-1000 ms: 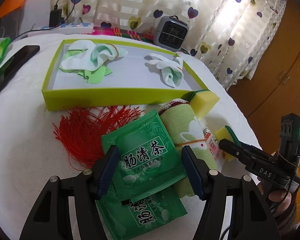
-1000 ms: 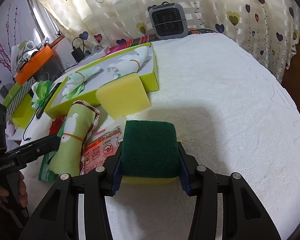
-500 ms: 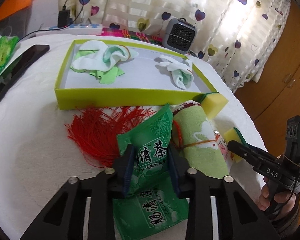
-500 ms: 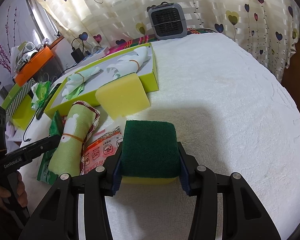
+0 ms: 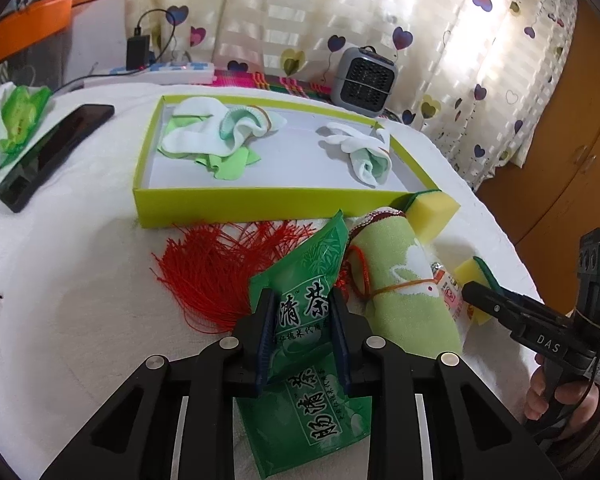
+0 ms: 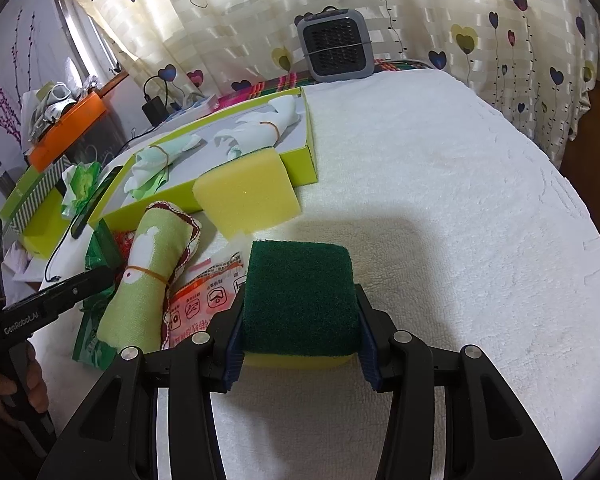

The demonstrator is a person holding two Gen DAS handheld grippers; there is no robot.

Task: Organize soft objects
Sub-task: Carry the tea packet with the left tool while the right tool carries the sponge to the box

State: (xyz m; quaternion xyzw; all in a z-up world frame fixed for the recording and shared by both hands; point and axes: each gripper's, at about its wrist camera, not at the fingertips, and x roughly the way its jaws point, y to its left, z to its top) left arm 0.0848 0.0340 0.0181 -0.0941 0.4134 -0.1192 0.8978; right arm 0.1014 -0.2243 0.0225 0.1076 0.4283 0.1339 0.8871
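Note:
My left gripper point(image 5: 302, 332) is closing on a green tea packet point(image 5: 312, 264); its pads press the packet's sides and the foil buckles upward. A second green packet point(image 5: 320, 420) lies under it. Beside them lie a red tassel point(image 5: 216, 272) and a rolled green towel point(image 5: 404, 292). My right gripper point(image 6: 300, 344) is shut on a green-topped yellow sponge point(image 6: 300, 292) and rests low on the white cloth. A plain yellow sponge point(image 6: 244, 196) leans on the lime tray point(image 6: 300, 160), which holds two bundled white socks point(image 5: 220, 132).
An orange printed packet point(image 6: 204, 300) lies between towel and held sponge. A black phone point(image 5: 52, 152) sits left of the tray, a grey heater point(image 5: 364, 80) and a power strip point(image 5: 168, 70) behind it. Bare white cloth point(image 6: 440, 200) spreads to the right.
The left jaws have closed from wide apart onto the upper green packet, which now buckles and stands up between them. The right gripper and its sponge have not moved.

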